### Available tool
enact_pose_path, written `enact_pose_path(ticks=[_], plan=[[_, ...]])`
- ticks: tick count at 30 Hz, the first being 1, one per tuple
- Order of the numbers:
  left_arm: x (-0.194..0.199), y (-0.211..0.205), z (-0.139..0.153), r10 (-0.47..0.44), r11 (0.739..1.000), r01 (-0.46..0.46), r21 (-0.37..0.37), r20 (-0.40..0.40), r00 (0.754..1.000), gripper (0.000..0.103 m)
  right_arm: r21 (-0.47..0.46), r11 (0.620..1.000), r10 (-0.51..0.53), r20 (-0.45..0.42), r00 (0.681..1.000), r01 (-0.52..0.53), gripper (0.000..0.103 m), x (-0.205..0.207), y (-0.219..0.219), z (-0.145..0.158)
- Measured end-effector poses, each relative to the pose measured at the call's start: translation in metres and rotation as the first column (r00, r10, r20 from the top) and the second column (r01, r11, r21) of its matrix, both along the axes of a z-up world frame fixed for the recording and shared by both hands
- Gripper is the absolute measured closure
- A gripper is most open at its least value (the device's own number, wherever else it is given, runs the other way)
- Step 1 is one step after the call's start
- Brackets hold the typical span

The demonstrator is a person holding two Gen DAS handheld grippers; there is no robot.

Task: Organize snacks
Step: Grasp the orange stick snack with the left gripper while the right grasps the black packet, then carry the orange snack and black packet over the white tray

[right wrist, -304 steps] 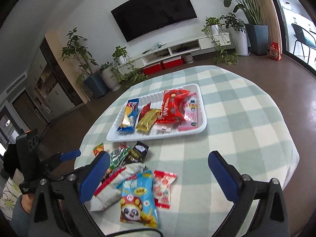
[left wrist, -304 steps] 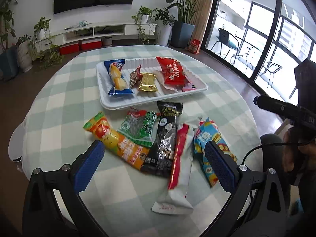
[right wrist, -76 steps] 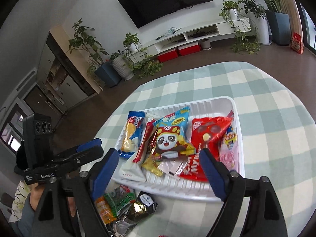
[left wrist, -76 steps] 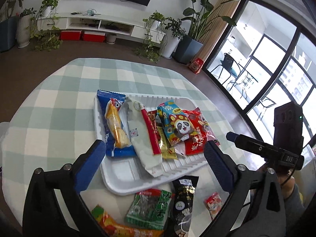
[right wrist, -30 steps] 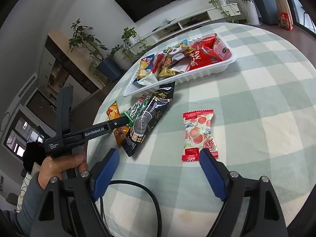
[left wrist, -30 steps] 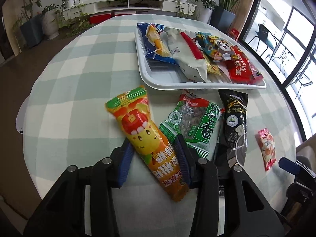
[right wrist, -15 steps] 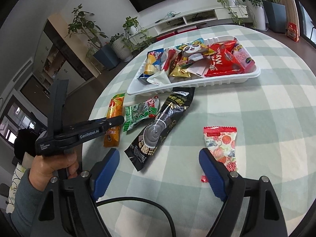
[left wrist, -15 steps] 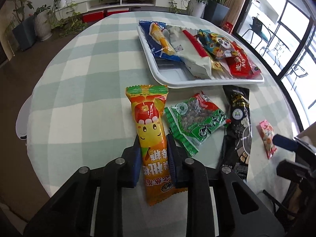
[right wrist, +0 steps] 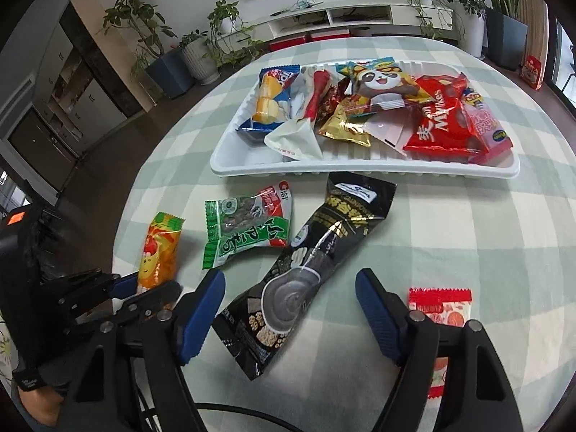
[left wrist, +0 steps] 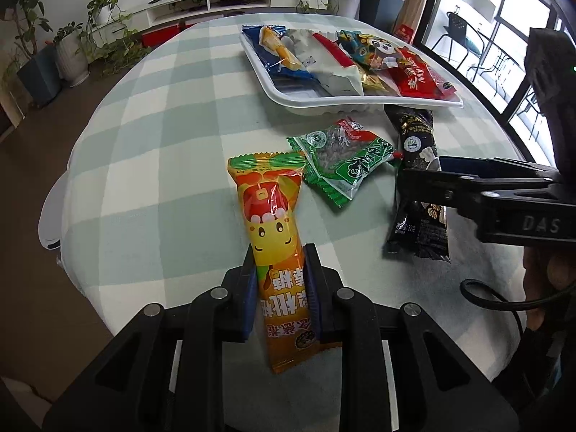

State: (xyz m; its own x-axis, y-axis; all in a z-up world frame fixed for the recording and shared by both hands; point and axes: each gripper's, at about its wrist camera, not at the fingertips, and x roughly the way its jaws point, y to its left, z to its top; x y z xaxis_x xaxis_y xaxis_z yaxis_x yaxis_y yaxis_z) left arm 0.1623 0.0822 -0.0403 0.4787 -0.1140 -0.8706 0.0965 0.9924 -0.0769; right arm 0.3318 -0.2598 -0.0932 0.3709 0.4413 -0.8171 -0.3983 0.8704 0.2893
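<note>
1. Left gripper (left wrist: pixel 280 288) is seen closed narrowly on the lower part of the orange snack pack (left wrist: pixel 275 237); the blue pads (left wrist: pixel 249 302) are pressed on both long edges of the pack, and the rest of the pack is stretched forward from the fingers over the checked tablecloth (left wrist: pixel 154 151).
2. Just ahead and to the right of this gripper, the green snack pack (left wrist: pixel 342 160) is laid flat, with one corner close to the top of the orange pack.
3. Right gripper (right wrist: pixel 288 309) is held above the black snack pack (right wrist: pixel 306 273); the jaws are closing, the lower part of the pack is found between them, and the pads (right wrist: pixel 199 313) are not yet touching it.
4. Beside the right finger of the right gripper, partly hidden behind it, the small red and white snack pack (right wrist: pixel 446 313) is laid on the cloth.
5. Further ahead of both grippers, the white tray (right wrist: pixel 360 171) is placed, and it is filled with several packs, among them a panda pack (right wrist: pixel 381 82) and a red pack (right wrist: pixel 439 122).
6. At the left of the right gripper, the left gripper with its orange pack is seen, held by a hand (right wrist: pixel 36 396).
</note>
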Motion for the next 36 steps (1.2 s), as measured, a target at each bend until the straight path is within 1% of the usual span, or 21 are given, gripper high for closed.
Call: enact_pose_path(ticks=[1,2,5,6,7,8,10,13,19,22,27,29,31,36], plan=[[-0.001,0.000,0.000,0.002,1.000,-0.002,0.000,0.004,1.000,0.082,-0.022,1.000,-0.001,-0.008,1.000,0.001,0.028,0.004,0.004,-0.004],[-0.002,0.000,0.000,0.003,1.000,-0.003,0.002,0.008,1.000,0.082,-0.039,0.999,-0.002,-0.019,1.000,0.001,0.029,0.008,0.008,-0.007],[-0.003,-0.002,-0.001,0.006,1.000,-0.006,0.010,0.021,1.000,0.082,-0.107,0.994,0.018,0.018,1.000,-0.016,0.034,0.006,0.018,-0.009],[-0.003,-0.002,-0.001,0.006,1.000,-0.006,0.012,0.024,1.000,0.082,-0.120,0.993,0.028,0.028,0.999,-0.025,0.039,0.004,0.019,-0.010],[-0.004,-0.003,-0.001,0.006,1.000,-0.006,0.015,0.030,1.000,0.082,-0.130,0.991,0.038,0.036,0.999,-0.033,0.046,0.002,0.018,-0.011],[-0.004,-0.003,-0.001,0.006,1.000,-0.006,0.015,0.034,0.999,0.081,-0.141,0.989,0.044,0.043,0.998,-0.038,0.049,0.000,0.017,-0.011],[-0.005,-0.002,-0.001,0.013,1.000,-0.013,0.009,0.041,0.999,0.081,-0.147,0.988,0.048,0.039,0.998,-0.042,0.062,-0.003,0.011,-0.010],[-0.006,-0.004,-0.001,0.020,1.000,-0.020,0.013,0.048,0.999,0.081,-0.133,0.990,0.042,0.019,0.999,-0.039,0.072,-0.009,-0.002,-0.009],[-0.008,-0.004,0.000,0.008,1.000,-0.008,0.005,0.056,0.998,0.082,-0.130,0.990,0.061,0.018,0.998,-0.058,0.075,-0.028,-0.013,-0.008],[-0.011,-0.005,0.002,0.001,1.000,-0.001,-0.006,0.059,0.998,0.084,-0.093,0.994,0.065,0.013,0.998,-0.063,0.077,-0.037,-0.020,-0.006],[-0.015,-0.006,0.006,0.000,0.999,0.003,-0.039,0.061,0.998,0.084,-0.026,0.998,0.050,0.033,0.998,-0.050,0.077,-0.051,-0.040,0.003],[-0.016,-0.007,0.010,-0.003,0.998,0.007,-0.064,0.062,0.998,0.084,0.016,0.999,0.036,0.028,0.999,-0.037,0.078,-0.053,-0.050,0.007],[-0.016,-0.008,0.014,-0.004,0.994,0.012,-0.111,0.065,0.998,0.084,0.056,0.998,0.022,0.024,0.999,-0.024,0.078,-0.055,-0.061,0.011],[-0.008,-0.009,0.027,-0.004,0.981,0.019,-0.195,0.076,0.997,0.084,0.120,0.993,-0.022,0.021,1.000,0.019,0.078,-0.051,-0.085,0.020]])
